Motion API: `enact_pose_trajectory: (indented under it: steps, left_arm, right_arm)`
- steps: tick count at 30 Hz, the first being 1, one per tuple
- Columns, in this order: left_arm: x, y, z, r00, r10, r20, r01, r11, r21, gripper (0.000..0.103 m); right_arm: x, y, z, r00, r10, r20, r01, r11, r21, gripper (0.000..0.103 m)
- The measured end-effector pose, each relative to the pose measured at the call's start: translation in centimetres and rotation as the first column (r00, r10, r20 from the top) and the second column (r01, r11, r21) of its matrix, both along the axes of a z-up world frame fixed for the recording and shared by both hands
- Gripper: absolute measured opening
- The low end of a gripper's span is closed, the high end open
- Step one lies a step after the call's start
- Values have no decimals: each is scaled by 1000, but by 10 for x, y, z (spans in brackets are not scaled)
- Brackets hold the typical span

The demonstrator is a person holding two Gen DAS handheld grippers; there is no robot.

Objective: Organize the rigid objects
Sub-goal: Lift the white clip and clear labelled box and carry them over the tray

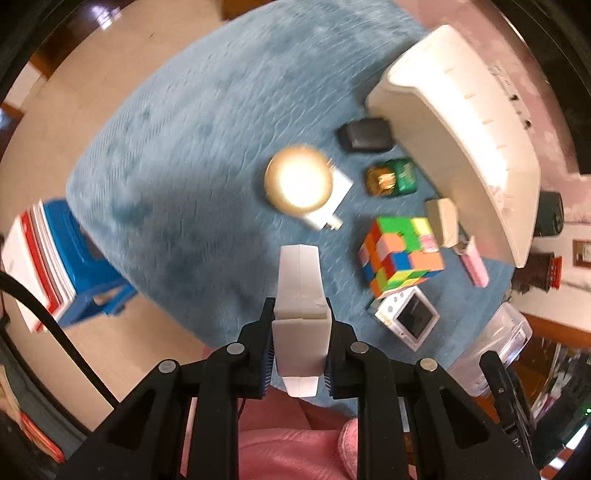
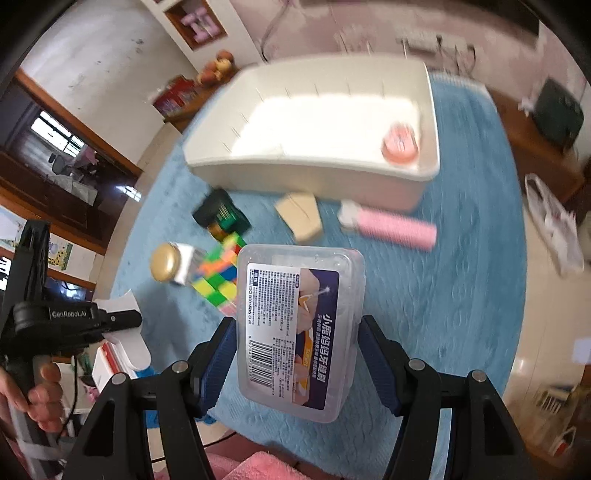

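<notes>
The left hand-held gripper [image 1: 300, 350] is clamped on a smooth white plastic case [image 1: 301, 306], held above the fuzzy blue worktop [image 1: 177, 147]. The right hand-held gripper [image 2: 299, 365] grips a clear rectangular plastic box [image 2: 299, 328] above the same worktop, in front of the white tray [image 2: 314, 173].

A lived-in home room. A fluffy blue rug [image 2: 461, 258] covers the table, with dark wooden door frames [image 2: 70, 110], a wall niche [image 2: 195, 26] and a blue plastic stool [image 1: 85, 266] around.

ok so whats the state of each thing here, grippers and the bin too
left gripper: shut on white case, lifted
right gripper: shut on clear plastic box, lid closed, lifted
white bin: open-topped, holds one pink round item
cube: scrambled, on blue mat
pink tube: lying flat
</notes>
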State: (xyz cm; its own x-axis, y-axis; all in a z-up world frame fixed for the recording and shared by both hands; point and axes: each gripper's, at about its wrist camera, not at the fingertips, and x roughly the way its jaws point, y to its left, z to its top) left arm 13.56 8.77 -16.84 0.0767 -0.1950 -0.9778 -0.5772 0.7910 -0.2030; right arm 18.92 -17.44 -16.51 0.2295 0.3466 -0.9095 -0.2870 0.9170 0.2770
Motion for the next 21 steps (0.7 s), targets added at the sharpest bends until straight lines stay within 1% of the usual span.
enact_pose_trajectory:
  steps: [2,3,5,7,8,10,12,14,17,20,21]
  left_arm:
    - [14,0,12,999,-40,13,40,999,14,22]
    - [7,2,20,998,-62,22,61,998,22,22]
    - [15,3,32,994,-103,43,101,994,40,22]
    - [24,6,42,988,-140,65,137,989,49,22]
    - [22,9,43,985,-154,74,150,987,52,22]
    - [33,10,51,977,-192,90,187,980,66,22]
    - [45,8,57,965,-238,107,228,969,90,22]
    - [56,7,67,950,-287,124,273,954,122,22]
    - [72,6,80,929,-339,149,319,937,143,22]
    - [88,3,91,904,-389,175,362,917,166,22]
    - [93,2,93,896,-403,184,375,911,172,22]
  right_arm:
    - [1,4,12,999,-6,41,6,1000,3,67]
    - [2,7,19,997,-13,70,12,1000,9,67]
    - [3,13,27,994,-21,106,20,1000,16,67]
    - [6,19,37,988,-43,148,39,999,28,67]
    - [7,21,42,984,-53,170,50,998,24,67]
    - [9,26,52,973,-63,222,61,998,18,67]
    - [13,32,60,961,-72,268,71,997,15,67]
    - [18,35,65,952,-86,293,83,996,22,67]
    - [26,41,72,936,-117,332,110,993,41,67]
    - [30,44,78,914,-145,379,137,989,49,67]
    - [32,45,81,902,-154,404,148,988,46,67]
